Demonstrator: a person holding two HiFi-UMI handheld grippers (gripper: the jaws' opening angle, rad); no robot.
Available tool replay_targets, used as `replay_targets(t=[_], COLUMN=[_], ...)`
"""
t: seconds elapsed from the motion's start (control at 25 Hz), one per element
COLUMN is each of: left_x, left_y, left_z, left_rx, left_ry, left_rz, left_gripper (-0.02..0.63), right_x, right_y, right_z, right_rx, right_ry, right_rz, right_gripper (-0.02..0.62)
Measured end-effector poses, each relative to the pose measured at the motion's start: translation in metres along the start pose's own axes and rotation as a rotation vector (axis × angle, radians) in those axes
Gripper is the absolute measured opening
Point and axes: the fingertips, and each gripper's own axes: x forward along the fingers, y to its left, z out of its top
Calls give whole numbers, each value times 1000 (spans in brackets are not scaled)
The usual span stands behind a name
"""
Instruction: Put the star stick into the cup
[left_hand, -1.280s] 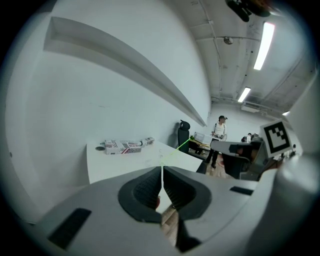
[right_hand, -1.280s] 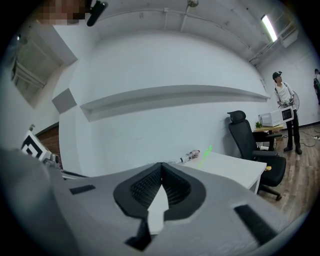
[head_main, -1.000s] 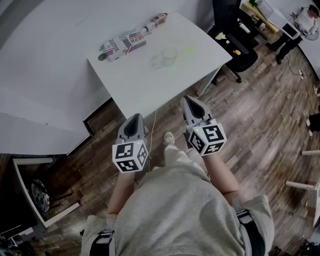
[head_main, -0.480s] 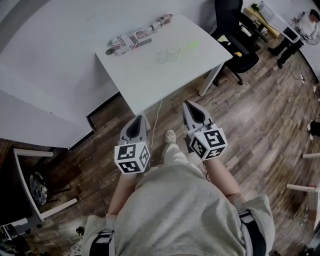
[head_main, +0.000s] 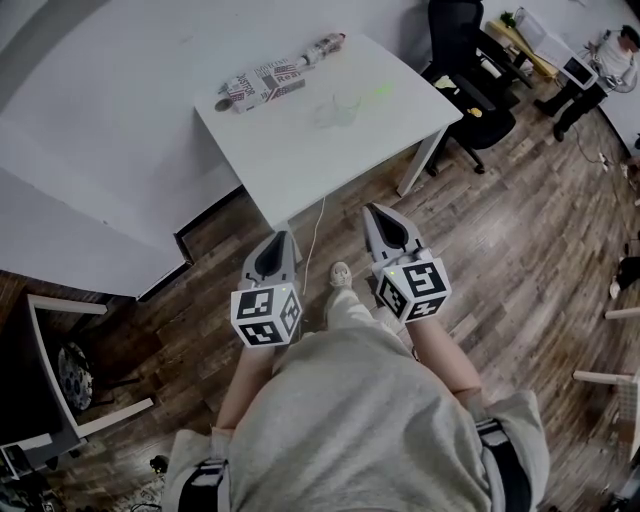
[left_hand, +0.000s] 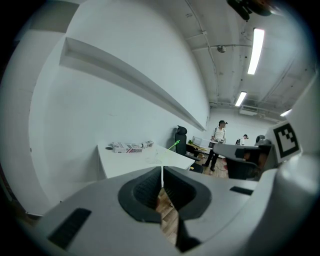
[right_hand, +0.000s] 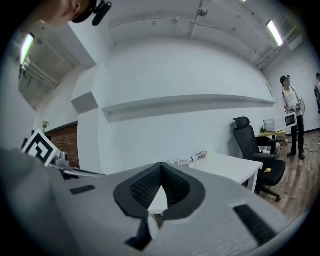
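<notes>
Brown wood-plank floor (head_main: 520, 230) fills most of the head view, with a plain white wall (head_main: 90, 120) from 9 to 12 o'clock. A person in a grey shirt (head_main: 370, 420) stands at 6 o'clock, one light shoe (head_main: 340, 273) showing between the arms. The white rectangular surface (head_main: 290, 165) on white legs sits at 12 o'clock, well apart from both hands. A black wheeled office chair (head_main: 465, 60) is at 1 o'clock, beside the surface's right edge. A second person (head_main: 610, 45) stands far off at 2 o'clock. An open white cabinet frame (head_main: 50, 400) is at 8 o'clock. The left tongs (head_main: 281, 236), grey with a marker cube, are held low over the floor. They are pressed together with nothing between them, as the left gripper view shows (left_hand: 162, 170). The right tongs (head_main: 376, 210), just beside them at 3 o'clock, are likewise pressed together and empty (right_hand: 161, 165). A long newsprint-patterned wrapped roll (head_main: 262, 83) lies along the surface's far edge. A small clear plastic cup (head_main: 345, 108) stands upright near the middle of the surface. The thin pale-green star stick (head_main: 375, 97) lies flat on the surface just at the cup's 2 o'clock, outside it. Its star end is too blurred to make out.
</notes>
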Motion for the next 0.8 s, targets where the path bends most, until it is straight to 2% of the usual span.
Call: replay_targets(t=[0.8], left_x=[4], left_y=[-3], left_z=[-1], left_rx=[-2], left_ry=[6], left_rz=[-15], left_gripper=[12], right_x=[-1], right_y=[-4], right_z=[-1], right_rx=[31], right_ry=[-1], right_rz=[-7], right_gripper=[-6])
